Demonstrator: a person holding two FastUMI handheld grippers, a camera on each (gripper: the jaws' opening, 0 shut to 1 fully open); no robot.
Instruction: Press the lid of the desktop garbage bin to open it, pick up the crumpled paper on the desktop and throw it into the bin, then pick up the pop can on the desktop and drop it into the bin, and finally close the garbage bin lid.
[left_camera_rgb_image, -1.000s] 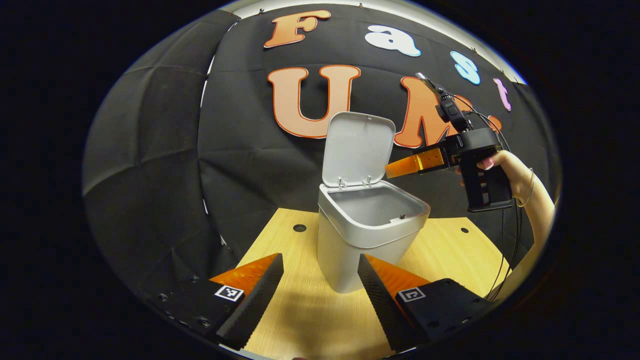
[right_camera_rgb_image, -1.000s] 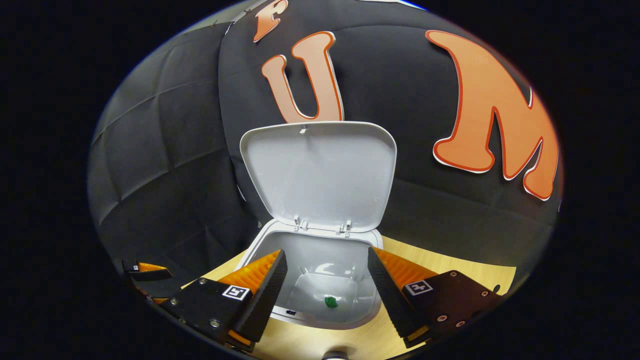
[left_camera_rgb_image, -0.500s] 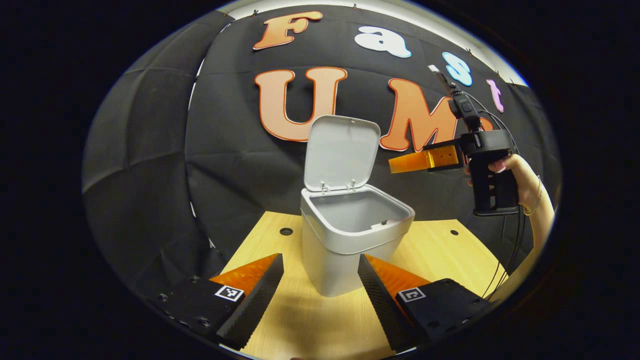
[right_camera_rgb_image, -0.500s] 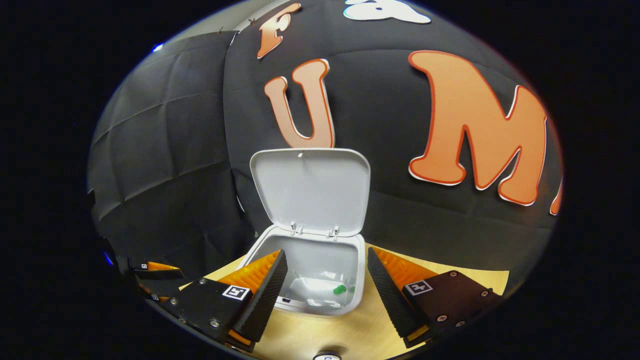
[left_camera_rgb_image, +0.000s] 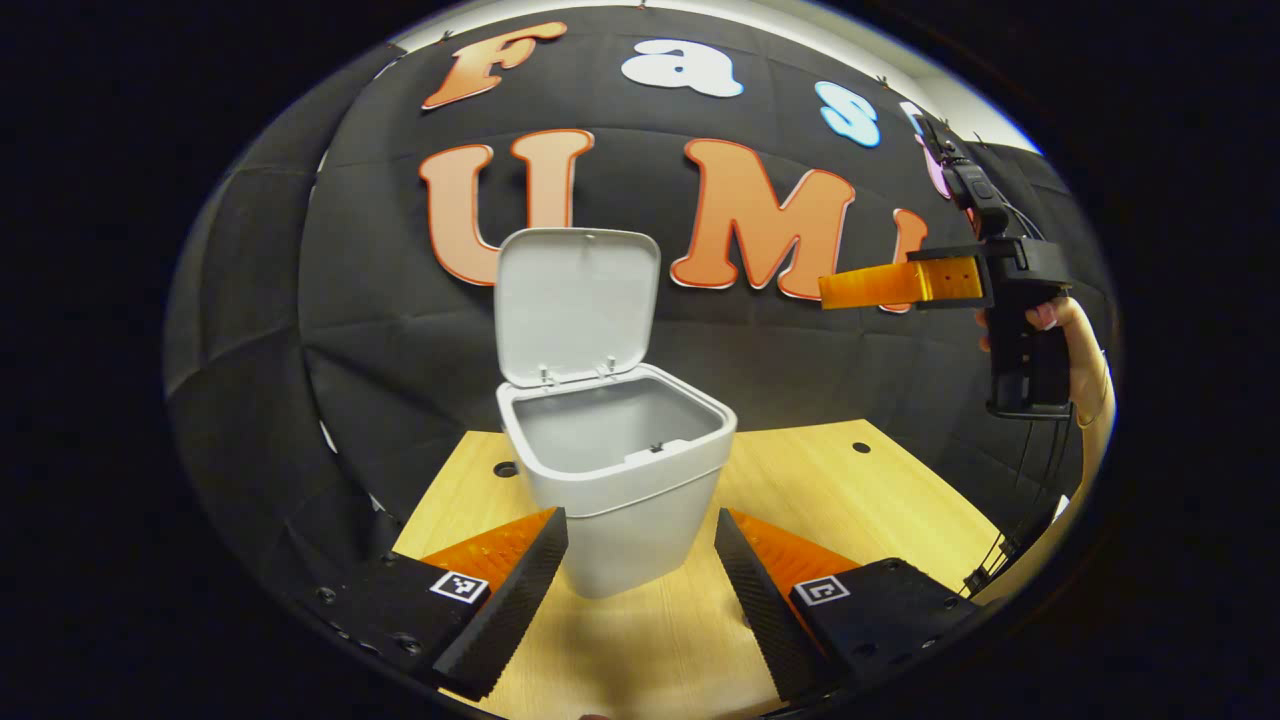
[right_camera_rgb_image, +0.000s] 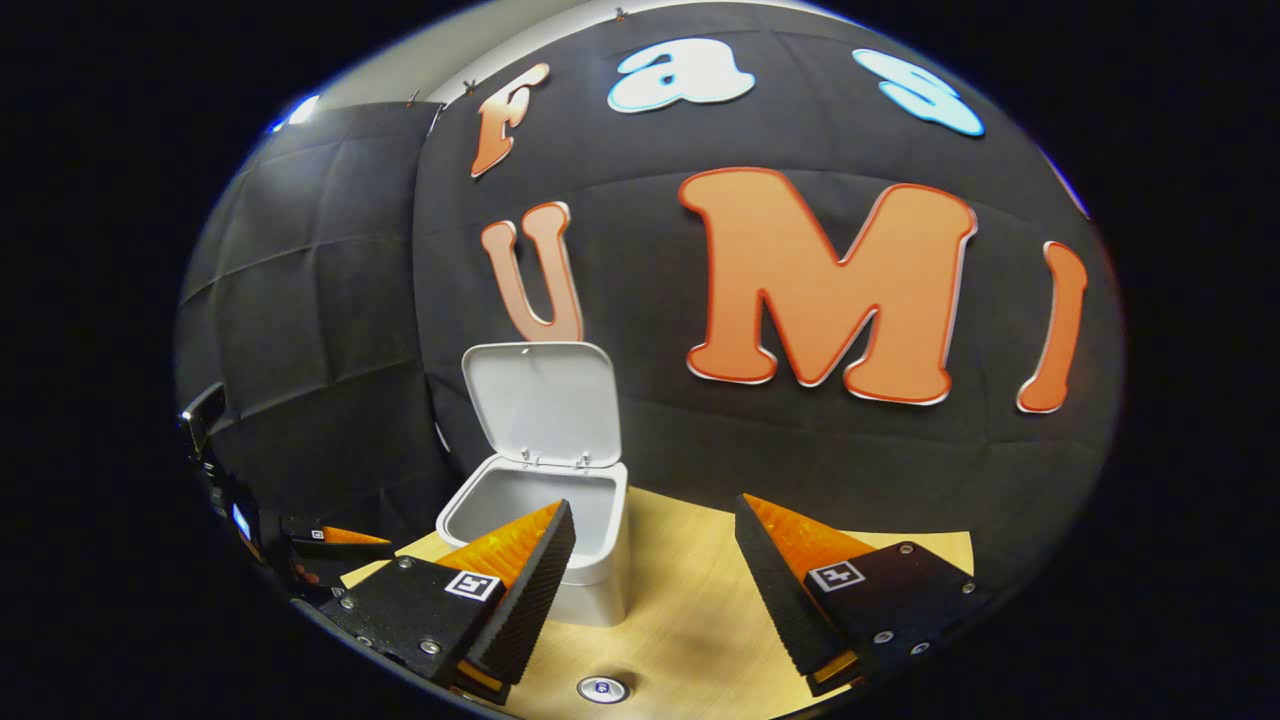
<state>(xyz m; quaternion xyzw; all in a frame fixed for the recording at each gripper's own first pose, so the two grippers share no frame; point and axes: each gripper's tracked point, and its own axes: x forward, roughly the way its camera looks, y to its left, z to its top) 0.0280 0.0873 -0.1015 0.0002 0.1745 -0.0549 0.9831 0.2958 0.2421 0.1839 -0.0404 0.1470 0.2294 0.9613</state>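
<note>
The garbage bin (left_camera_rgb_image: 622, 480) stands on the desktop (left_camera_rgb_image: 880, 500) just ahead of the left gripper (left_camera_rgb_image: 640, 590), and its body fills the space between that gripper's two fingers, which are wide apart and hold nothing. The lid (left_camera_rgb_image: 578, 303) is up, standing upright behind the opening, so the opening step looks done. The right gripper (right_camera_rgb_image: 655, 590) also has its fingers spread apart and empty; the bin lies ahead and toward its left finger. In the left gripper view the right gripper is held high, well apart from the bin. No crumpled paper or pop can lies on the visible desktop, so I judge that both are probably already inside. Closing the lid is left.
</note>
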